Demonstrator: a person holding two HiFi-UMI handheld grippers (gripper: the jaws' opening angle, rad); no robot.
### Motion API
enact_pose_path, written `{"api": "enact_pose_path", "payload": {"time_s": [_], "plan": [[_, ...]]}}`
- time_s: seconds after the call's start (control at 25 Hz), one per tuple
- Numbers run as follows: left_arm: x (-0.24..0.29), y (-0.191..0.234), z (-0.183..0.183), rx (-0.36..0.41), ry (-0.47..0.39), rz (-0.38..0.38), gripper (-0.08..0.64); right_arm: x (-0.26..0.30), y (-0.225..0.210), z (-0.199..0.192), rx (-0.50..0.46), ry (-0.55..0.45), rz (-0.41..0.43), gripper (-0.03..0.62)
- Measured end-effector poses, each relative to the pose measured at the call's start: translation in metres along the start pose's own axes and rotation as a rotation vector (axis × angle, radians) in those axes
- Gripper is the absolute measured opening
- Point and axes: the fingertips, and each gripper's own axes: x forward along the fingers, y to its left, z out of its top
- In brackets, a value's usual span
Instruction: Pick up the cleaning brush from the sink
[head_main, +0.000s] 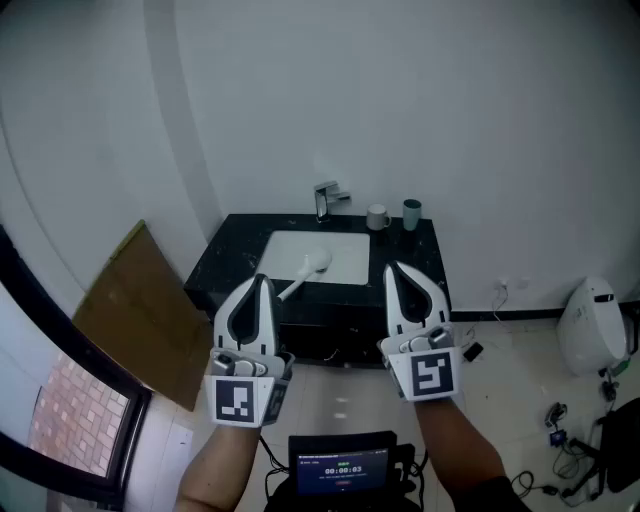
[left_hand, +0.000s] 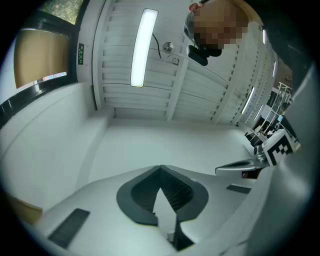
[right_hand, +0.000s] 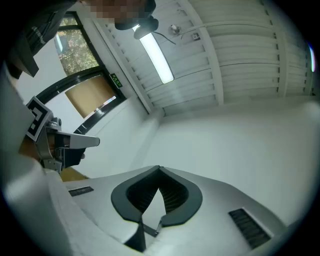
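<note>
At the black counter (head_main: 222, 262), the cleaning brush (head_main: 306, 273) lies in the white sink (head_main: 346, 258); left gripper (head_main: 261, 280) and right gripper (head_main: 392, 268) are raised short of it, jaws closed tip to tip, empty

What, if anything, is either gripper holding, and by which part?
Nothing. The left gripper and right gripper are both shut and empty; the cleaning brush lies in the sink.

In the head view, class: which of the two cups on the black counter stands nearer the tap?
The pale mug, squat and whitish. It stands between the tap and the taller teal cup, which is at the right end of the counter.
</note>
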Motion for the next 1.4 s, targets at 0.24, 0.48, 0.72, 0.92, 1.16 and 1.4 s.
{"api": "enact_pose_path", "payload": {"time_s": [0.24, 0.48, 0.72, 0.92, 1.16, 1.4], "plan": [[-0.011, 0.12, -0.038, -0.014, 0.009, -0.019, 0.003, 0.071, 0.078, -0.04, 0.013, 0.055, -0.034, 0.005], [-0.009, 0.262, -0.081, -0.03, 0.025, -0.138, 0.003, 0.165, 0.169, -0.084, -0.003, 0.135, -0.132, 0.005], [0.034, 0.347, -0.154, -0.125, 0.055, -0.152, 0.003, 0.246, 0.2, -0.146, -0.084, 0.24, -0.133, 0.005], [0.113, 0.372, -0.211, -0.14, 0.005, -0.23, 0.005, 0.308, 0.179, -0.217, -0.079, 0.335, -0.177, 0.067], [0.206, 0.389, -0.287, -0.182, 0.039, -0.332, 0.005, 0.375, 0.146, -0.313, -0.008, 0.483, -0.234, 0.067], [0.26, 0.407, -0.378, -0.258, 0.169, -0.431, 0.005, 0.392, 0.138, -0.447, 0.268, 0.889, -0.264, 0.191]]}}
